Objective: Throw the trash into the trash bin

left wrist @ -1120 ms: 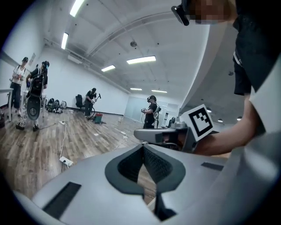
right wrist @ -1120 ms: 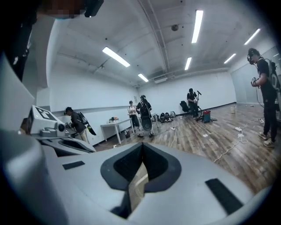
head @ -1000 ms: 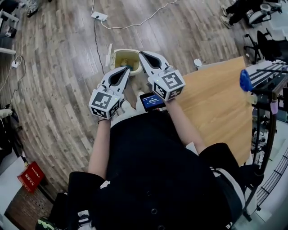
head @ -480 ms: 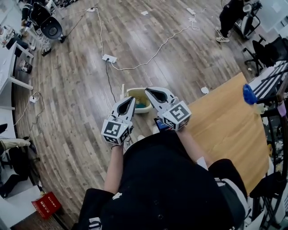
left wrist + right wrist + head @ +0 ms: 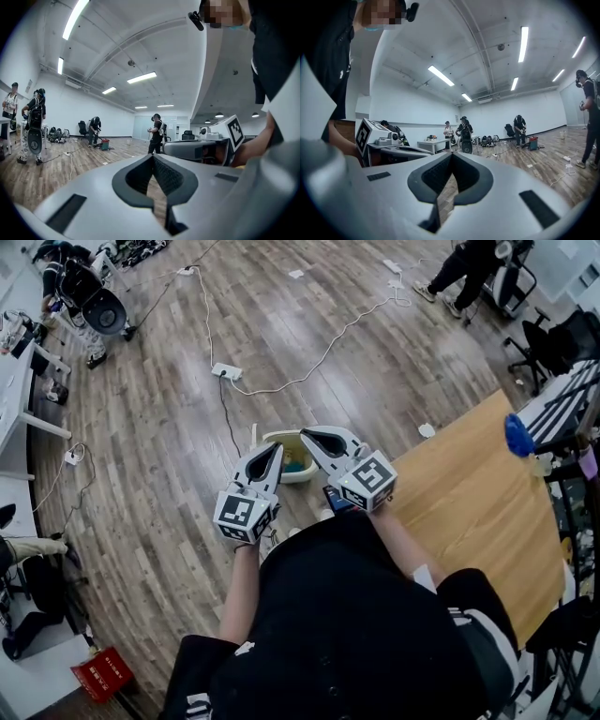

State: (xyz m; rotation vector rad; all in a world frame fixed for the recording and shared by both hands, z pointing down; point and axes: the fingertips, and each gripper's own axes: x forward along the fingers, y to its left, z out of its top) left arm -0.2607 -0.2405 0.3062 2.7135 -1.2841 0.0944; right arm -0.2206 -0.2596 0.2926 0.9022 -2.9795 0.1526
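Observation:
In the head view a cream trash bin (image 5: 278, 441) stands on the wooden floor just ahead of me, with teal and yellow scraps inside. My left gripper (image 5: 275, 447) hangs over the bin's near left rim, and my right gripper (image 5: 307, 434) over its right rim. Both point forward, roughly level. The left gripper (image 5: 152, 155) has its jaws closed tip to tip with nothing between them. The right gripper (image 5: 451, 154) looks the same, shut and holding nothing. No trash is in either gripper.
A light wooden table (image 5: 464, 488) lies at my right, with a blue object (image 5: 517, 435) at its far edge. A power strip (image 5: 225, 371) and white cable (image 5: 328, 348) cross the floor beyond the bin. An office chair (image 5: 101, 307) stands far left. Several people (image 5: 157, 133) stand across the room.
Both grippers have risen above the bin and stayed shut. The head view has lifted, so the bin looks smaller and more floor shows beyond it.

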